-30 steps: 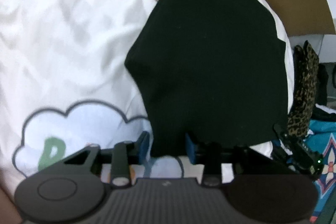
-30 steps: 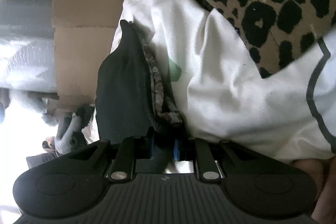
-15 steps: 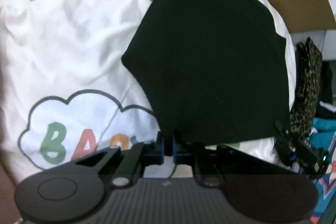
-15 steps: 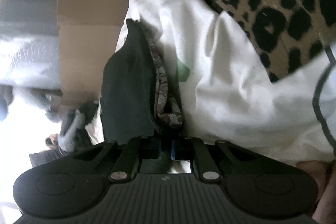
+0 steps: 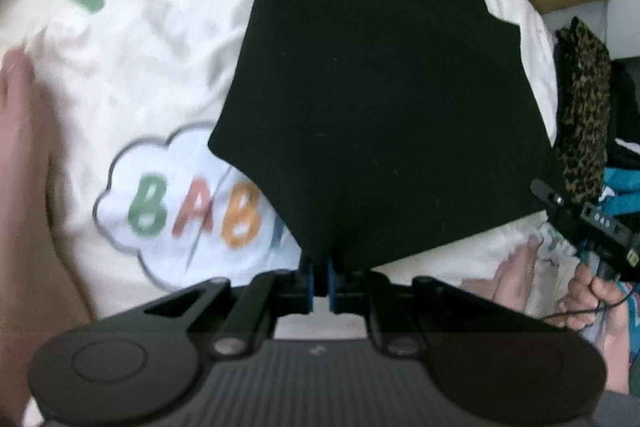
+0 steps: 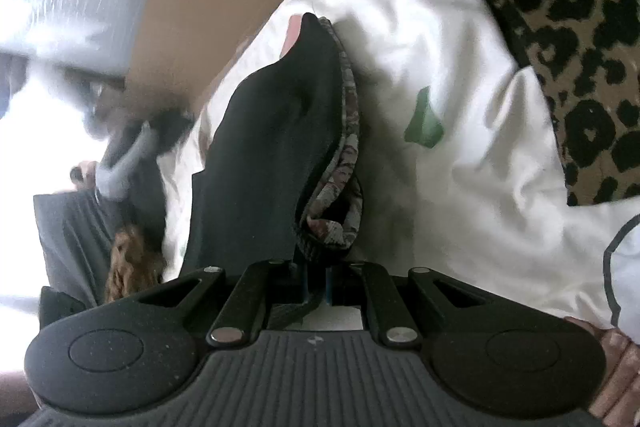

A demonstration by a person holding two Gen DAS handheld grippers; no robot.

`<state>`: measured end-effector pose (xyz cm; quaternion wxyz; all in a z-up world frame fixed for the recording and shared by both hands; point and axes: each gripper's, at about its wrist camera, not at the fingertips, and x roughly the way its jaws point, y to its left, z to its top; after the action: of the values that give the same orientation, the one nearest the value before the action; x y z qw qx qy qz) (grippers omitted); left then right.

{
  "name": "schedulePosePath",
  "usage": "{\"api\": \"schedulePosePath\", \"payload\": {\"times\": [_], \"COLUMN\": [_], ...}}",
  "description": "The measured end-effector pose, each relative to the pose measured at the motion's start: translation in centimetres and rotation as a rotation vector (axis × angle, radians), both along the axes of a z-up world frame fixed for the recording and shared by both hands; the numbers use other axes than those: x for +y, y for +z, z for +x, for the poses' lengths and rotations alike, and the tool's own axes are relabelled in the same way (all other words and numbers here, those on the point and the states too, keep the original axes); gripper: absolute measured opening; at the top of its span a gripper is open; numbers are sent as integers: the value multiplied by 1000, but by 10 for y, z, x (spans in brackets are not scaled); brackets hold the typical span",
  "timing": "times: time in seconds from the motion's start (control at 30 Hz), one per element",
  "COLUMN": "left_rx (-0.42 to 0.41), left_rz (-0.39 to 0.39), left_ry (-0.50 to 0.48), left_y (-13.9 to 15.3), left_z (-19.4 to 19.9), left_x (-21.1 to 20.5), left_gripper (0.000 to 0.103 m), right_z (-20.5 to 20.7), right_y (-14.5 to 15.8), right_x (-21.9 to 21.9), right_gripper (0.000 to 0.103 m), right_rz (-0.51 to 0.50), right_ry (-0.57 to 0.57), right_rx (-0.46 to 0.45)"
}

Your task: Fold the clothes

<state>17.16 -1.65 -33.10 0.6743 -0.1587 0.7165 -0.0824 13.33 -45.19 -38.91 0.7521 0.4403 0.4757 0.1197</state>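
Both claws are clenched on the black garment [image 5: 380, 99], left gripper [image 5: 319, 281] at one near corner, right gripper [image 6: 316, 285] seemingly at its patterned waistband [image 6: 346, 131], cloth stretching away ahead.

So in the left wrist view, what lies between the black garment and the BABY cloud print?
Nothing separate: the black garment overlaps the cloud print on the white sheet, hiding its right end. The left wrist view shows this.

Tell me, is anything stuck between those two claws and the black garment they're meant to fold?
Nothing visible. The left claw is already pinched on the near edge of the black garment, and the right claw grips its patterned waistband end; both sit directly on the cloth above the white sheet.
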Motion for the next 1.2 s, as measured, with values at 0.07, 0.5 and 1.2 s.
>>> {"api": "schedulePosePath", "payload": {"times": [0.07, 0.5, 1.2], "left_rx": [17, 104, 68], "left_rz": [13, -22, -113], "left_ry": [9, 125, 226], "left_y": [2, -1, -31], "left_z": [-11, -53, -53], "left_x": [-2, -21, -121], "left_gripper": [7, 7, 7], "right_z": [-2, -2, 38], "right_y": [2, 16, 27], "right_x": [5, 8, -31], "right_gripper": [6, 6, 5], "right_rz": [-12, -16, -94], "right_ry": [28, 46, -55], "right_rx": [4, 3, -64]}}
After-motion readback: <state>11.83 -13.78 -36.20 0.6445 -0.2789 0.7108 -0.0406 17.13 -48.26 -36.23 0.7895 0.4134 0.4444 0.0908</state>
